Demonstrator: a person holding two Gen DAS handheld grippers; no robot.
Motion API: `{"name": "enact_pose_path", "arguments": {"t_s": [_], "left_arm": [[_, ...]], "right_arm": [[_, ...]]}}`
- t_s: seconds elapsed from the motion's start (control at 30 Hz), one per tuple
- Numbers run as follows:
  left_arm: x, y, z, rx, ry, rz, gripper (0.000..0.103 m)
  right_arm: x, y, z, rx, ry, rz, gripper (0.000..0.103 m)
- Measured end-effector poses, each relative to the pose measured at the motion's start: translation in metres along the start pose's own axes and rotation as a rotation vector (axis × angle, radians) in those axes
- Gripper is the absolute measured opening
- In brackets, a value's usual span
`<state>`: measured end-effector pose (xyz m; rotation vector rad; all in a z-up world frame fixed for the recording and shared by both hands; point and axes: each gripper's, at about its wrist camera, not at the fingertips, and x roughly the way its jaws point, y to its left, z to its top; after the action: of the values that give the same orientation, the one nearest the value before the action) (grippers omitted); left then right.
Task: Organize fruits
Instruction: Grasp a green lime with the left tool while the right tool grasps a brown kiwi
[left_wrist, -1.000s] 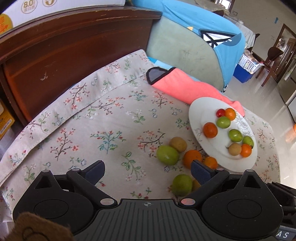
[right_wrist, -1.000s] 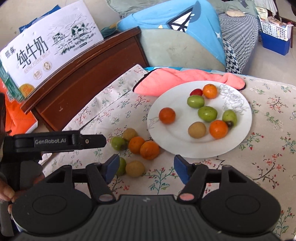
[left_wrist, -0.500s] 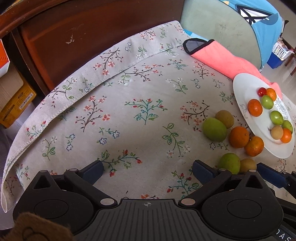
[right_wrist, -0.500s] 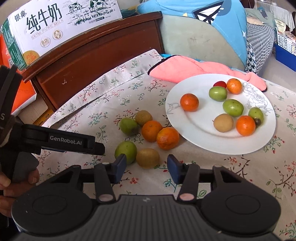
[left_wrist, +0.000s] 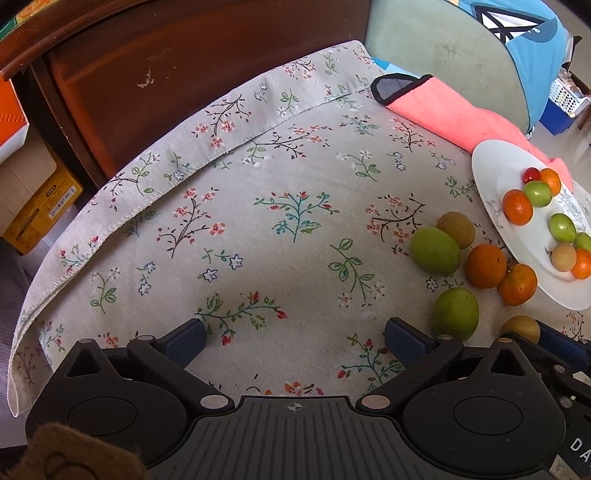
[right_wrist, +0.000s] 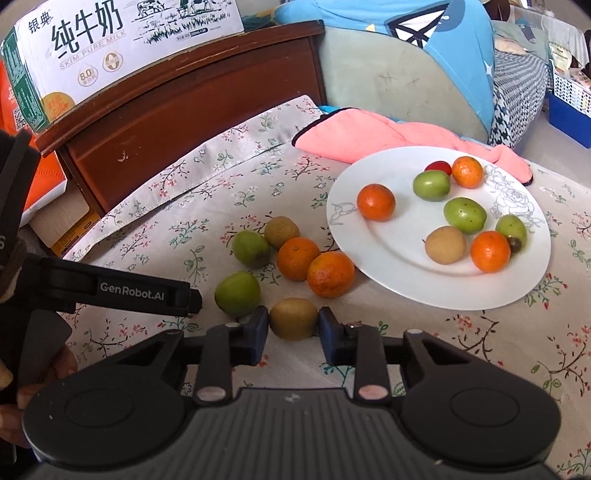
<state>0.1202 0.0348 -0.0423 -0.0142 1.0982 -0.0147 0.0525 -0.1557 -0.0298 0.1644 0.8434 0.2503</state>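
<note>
The right gripper (right_wrist: 293, 330) closes its jaws on a brown-green fruit (right_wrist: 293, 318) lying on the floral cloth (left_wrist: 258, 221) of the bench, near the front edge, both pads touching the fruit's sides. The fruit is still down on the cloth, just beside a green fruit (right_wrist: 237, 293) and short of the white plate (right_wrist: 436, 295), which already carries nine small fruits. Four more loose fruits, among them two oranges (right_wrist: 330, 274), cluster between the held fruit and the plate's rim. The left gripper (left_wrist: 293, 339) hovers over bare cloth toward the bench's left side, its jaws wide apart and holding nothing. The step in hand appears to be the pickup; the next move likely calls for lifting the fruit clear of its neighbours and carrying it over the rim to an open patch of plate.
</note>
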Motion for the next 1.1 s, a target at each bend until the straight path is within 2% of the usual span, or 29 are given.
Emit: {"name": "enact_pose_path", "arguments": {"t_s": [0.1, 0.27, 0.37, 0.53, 0.7, 0.87, 0.93, 1.0, 1.07, 1.1], "left_arm": [[-0.003, 0.004, 0.0, -0.018, 0.0, -0.029, 0.103], [-0.016, 0.01, -0.006, -0.079, -0.037, -0.135, 0.103], [-0.023, -0.004, -0.009, -0.023, -0.068, -0.184, 0.103], [-0.027, -0.035, -0.013, 0.111, -0.128, -0.179, 0.102], [-0.024, -0.049, -0.014, 0.15, -0.156, -0.183, 0.1], [-0.018, -0.06, -0.017, 0.196, -0.164, -0.168, 0.087], [-0.015, -0.061, -0.018, 0.199, -0.164, -0.168, 0.076], [-0.013, -0.061, -0.019, 0.194, -0.163, -0.171, 0.07], [-0.014, -0.061, -0.02, 0.197, -0.18, -0.169, 0.059], [-0.014, -0.061, -0.02, 0.2, -0.184, -0.171, 0.05]], "right_arm": [[-0.01, -0.005, -0.003, 0.047, 0.003, -0.026, 0.03], [-0.02, -0.012, -0.016, 0.106, 0.032, -0.049, 0.03], [-0.022, -0.013, -0.021, 0.116, 0.038, -0.06, 0.03], [-0.025, -0.016, -0.024, 0.135, 0.026, -0.09, 0.03], [-0.026, -0.021, -0.025, 0.146, 0.017, -0.102, 0.03], [-0.027, -0.025, -0.027, 0.172, 0.008, -0.084, 0.031], [-0.027, -0.026, -0.027, 0.178, 0.006, -0.081, 0.031], [-0.027, -0.026, -0.027, 0.18, 0.005, -0.08, 0.031], [-0.026, -0.026, -0.027, 0.177, 0.003, -0.081, 0.032], [-0.026, -0.026, -0.027, 0.175, 0.002, -0.082, 0.032]]}}
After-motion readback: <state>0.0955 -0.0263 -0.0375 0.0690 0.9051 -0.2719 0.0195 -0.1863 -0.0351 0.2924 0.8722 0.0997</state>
